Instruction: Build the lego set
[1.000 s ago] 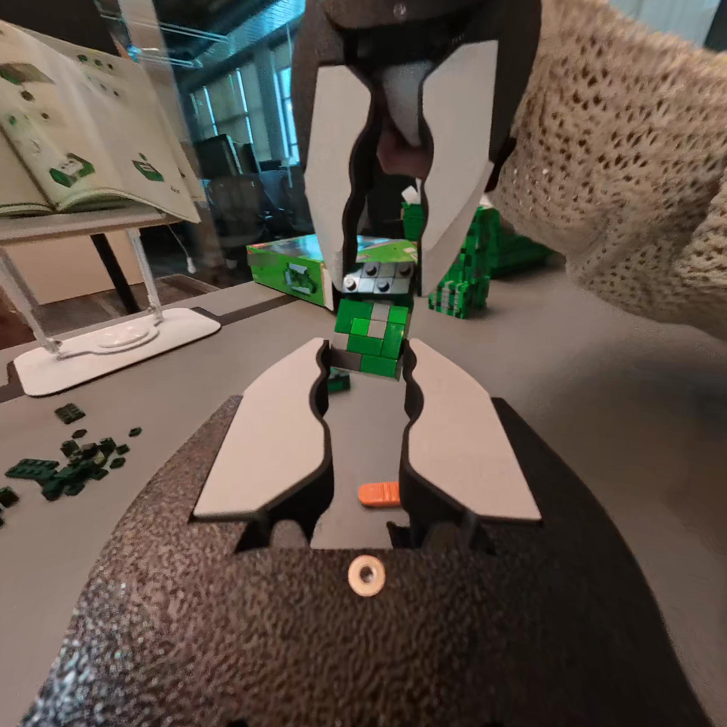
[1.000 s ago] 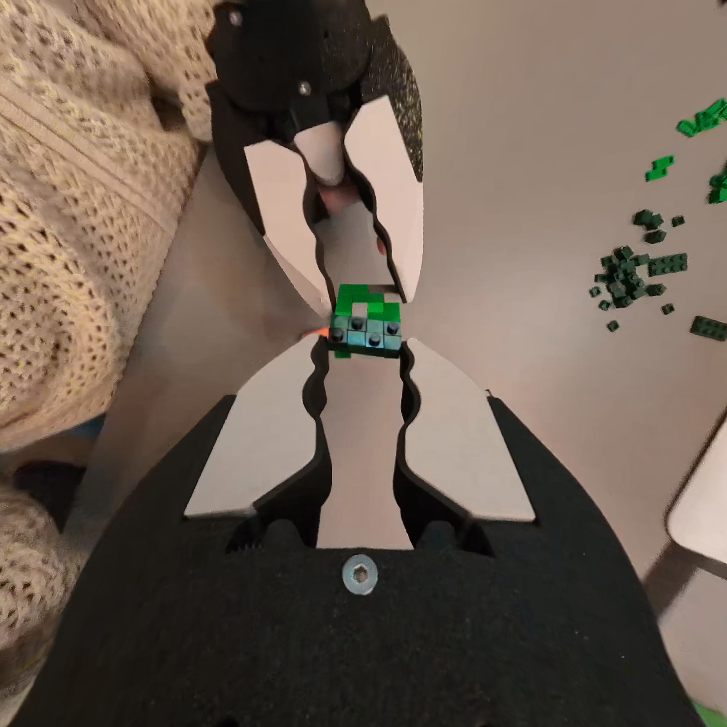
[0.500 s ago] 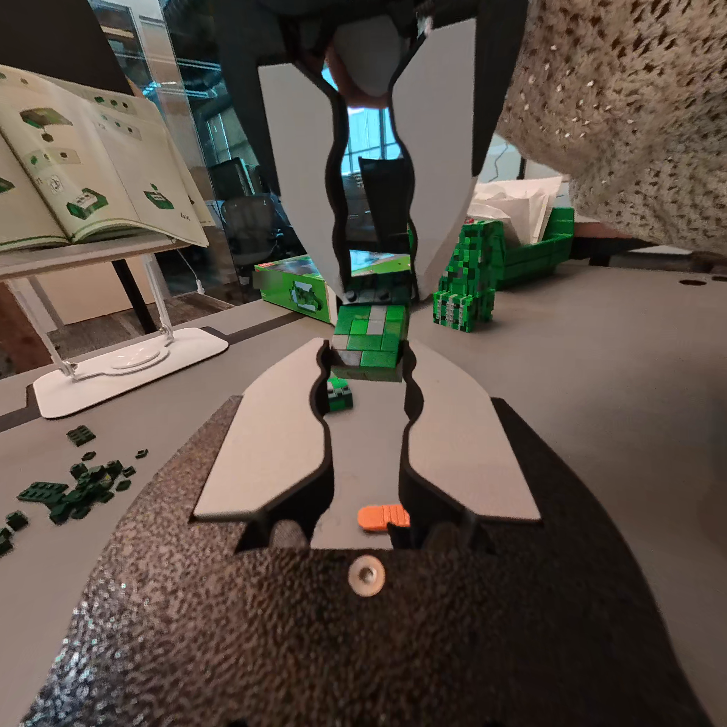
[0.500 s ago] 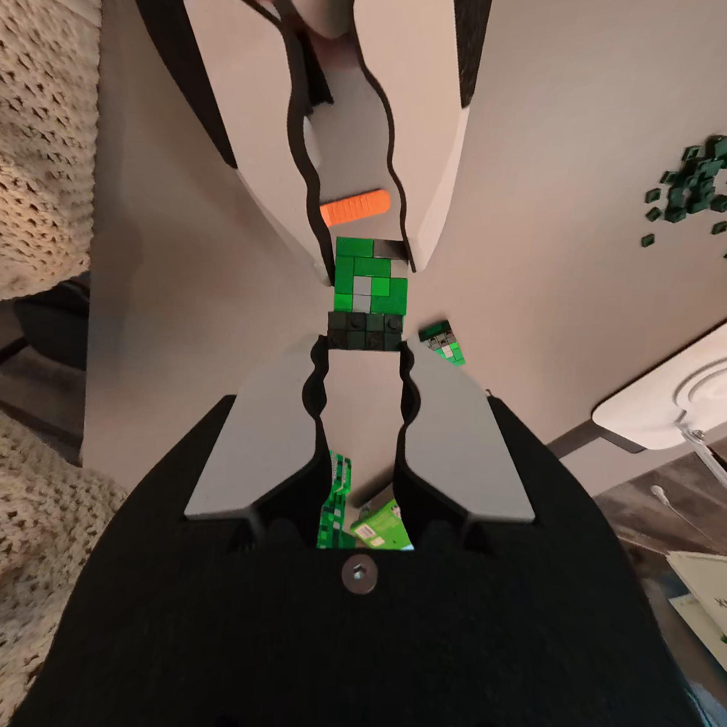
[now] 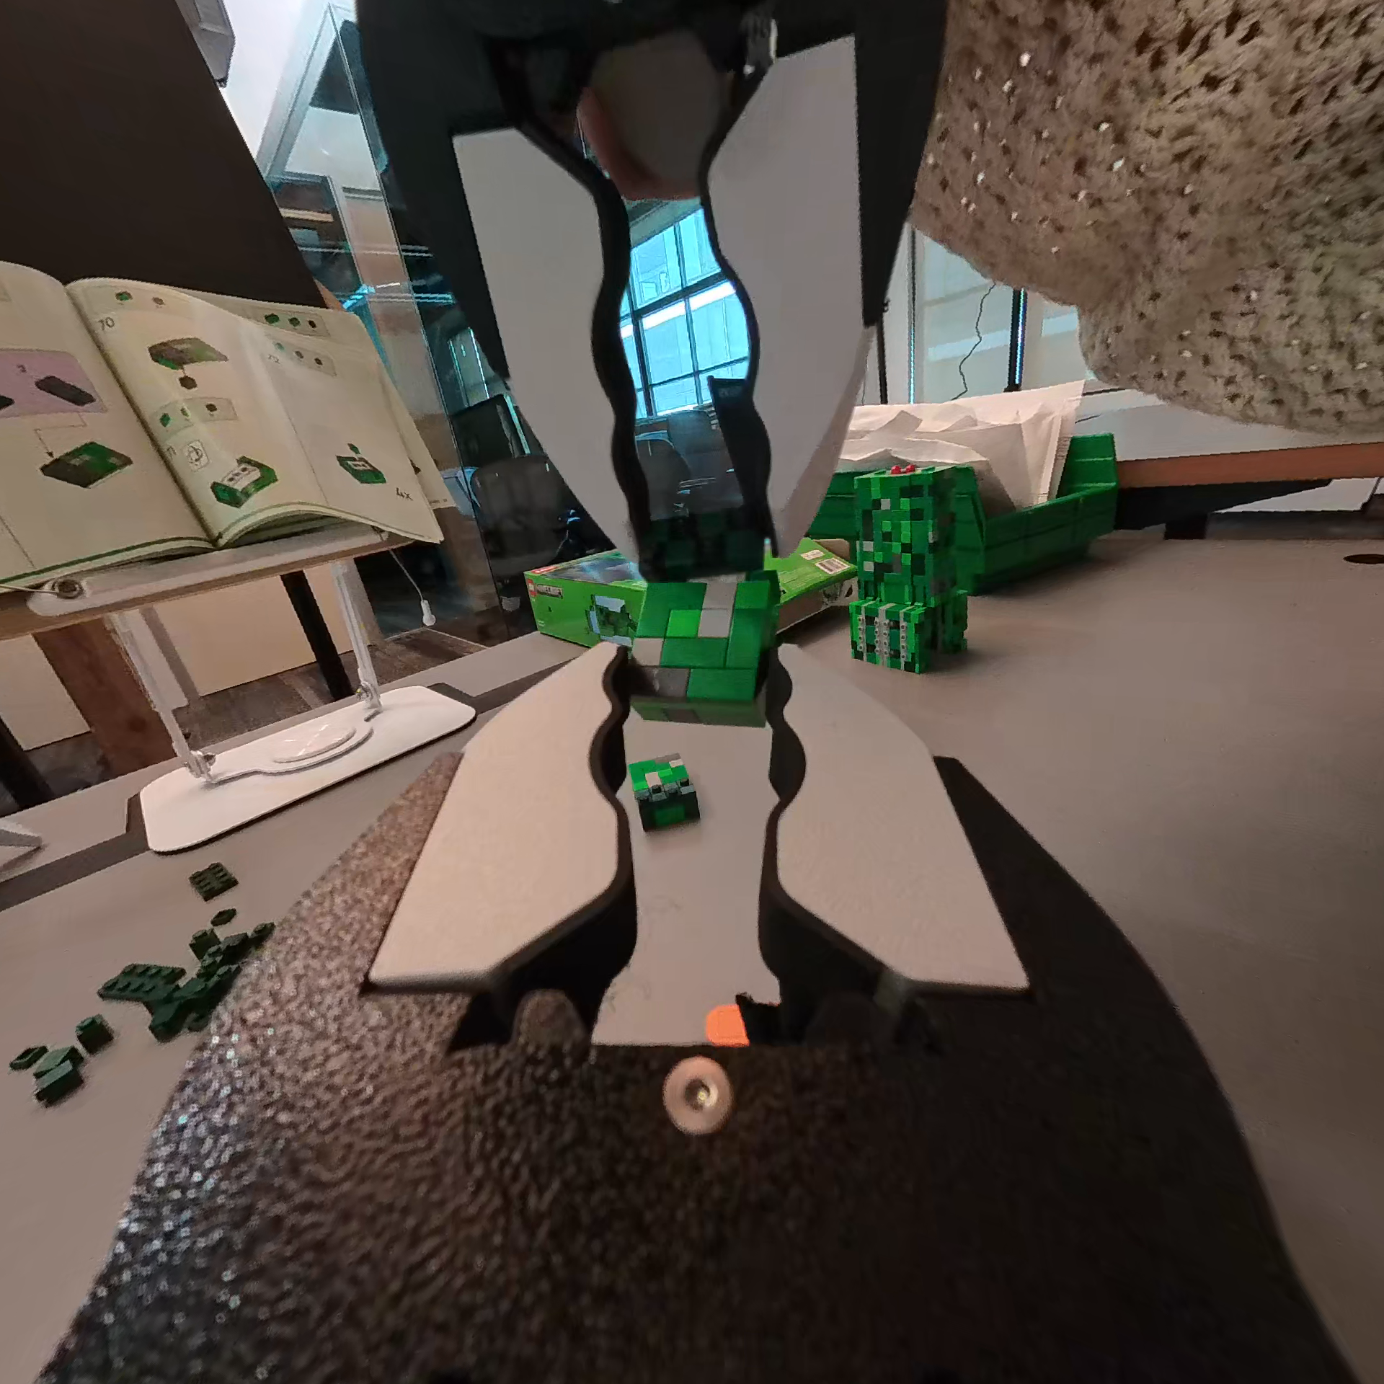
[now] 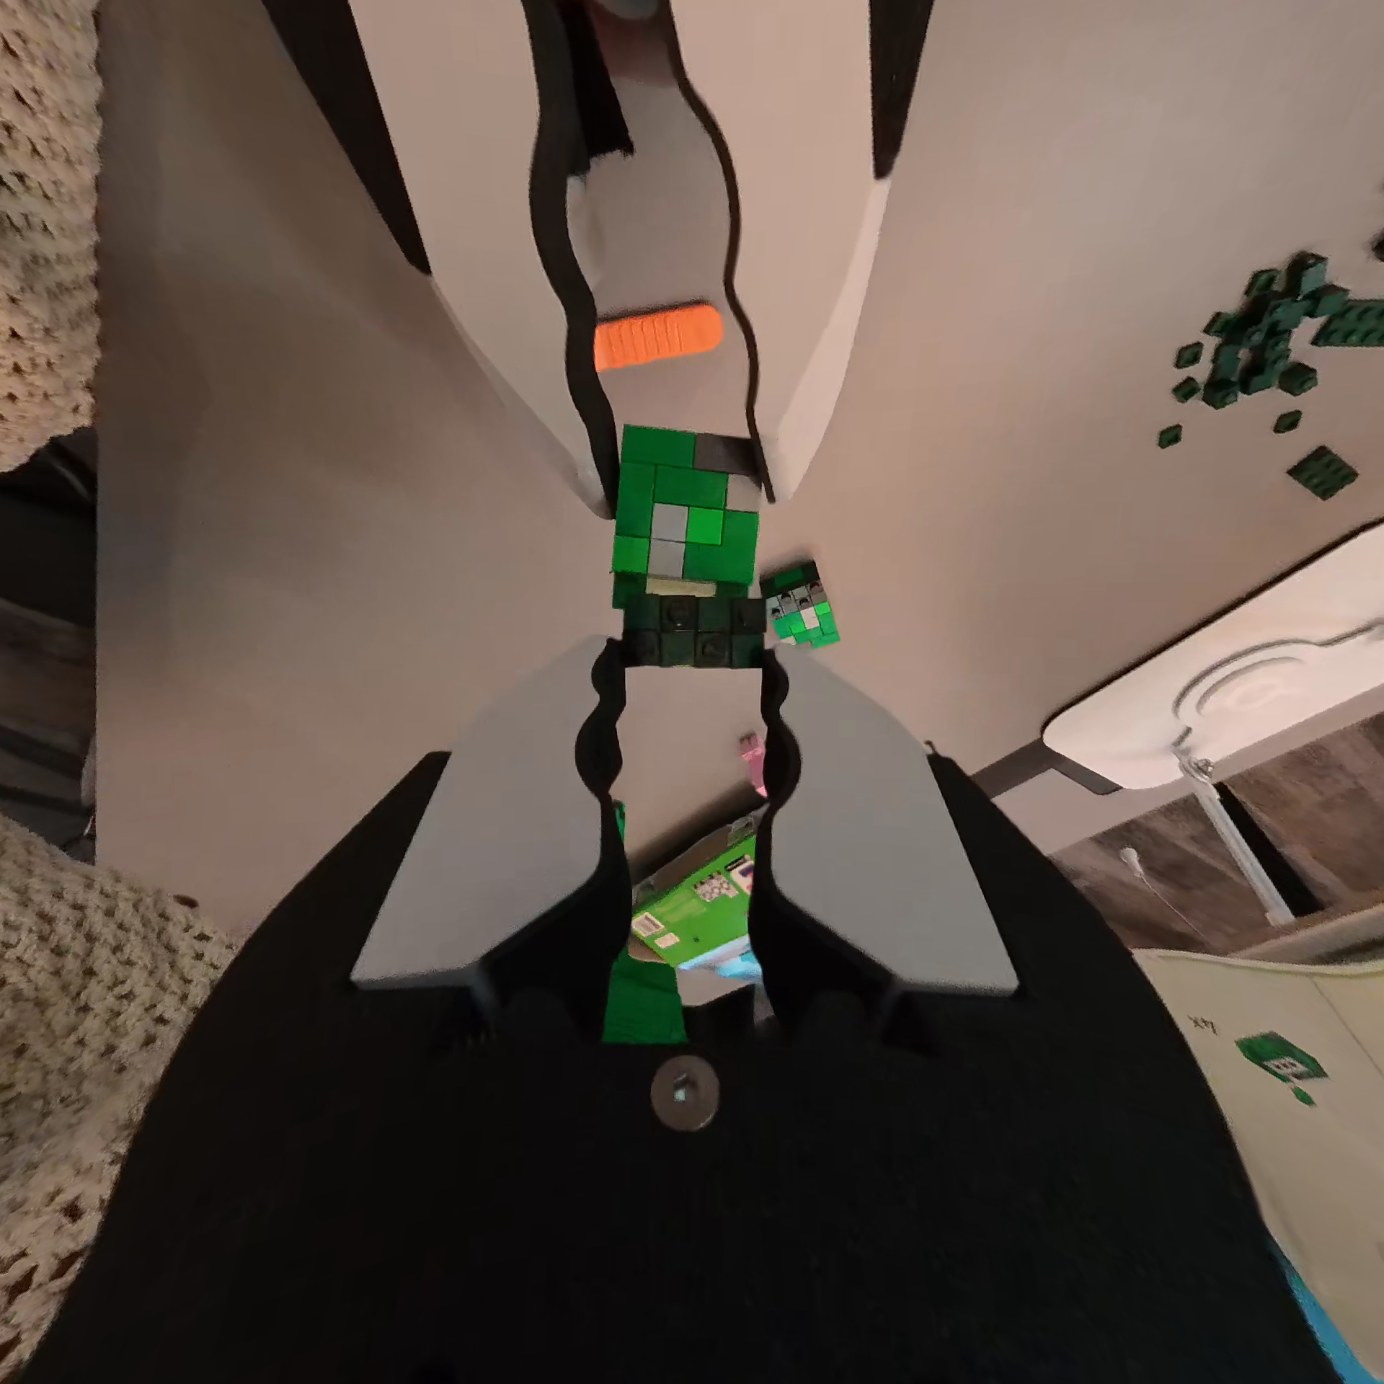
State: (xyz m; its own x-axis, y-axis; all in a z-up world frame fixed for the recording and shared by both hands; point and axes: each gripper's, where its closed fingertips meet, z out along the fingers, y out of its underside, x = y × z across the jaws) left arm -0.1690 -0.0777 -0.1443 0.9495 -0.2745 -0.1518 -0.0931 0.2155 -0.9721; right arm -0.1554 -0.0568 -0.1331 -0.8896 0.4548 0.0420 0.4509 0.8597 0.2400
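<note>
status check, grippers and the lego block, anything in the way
Left gripper and right gripper both shut on green lego block, held above the table. Small green cube lies on the table below it, apart.

We can't really see how the 2 green lego chunks meet: the dark studded block (image 6: 693,633) sits right against the lighter green block (image 6: 685,517), seam too murky to call. The orange piece (image 5: 725,1024) is mostly hidden behind the left tool (image 5: 696,678). The instruction book (image 5: 187,427) runs off the left edge, and the dark green loose bits (image 6: 1266,344) are blurred.
</note>
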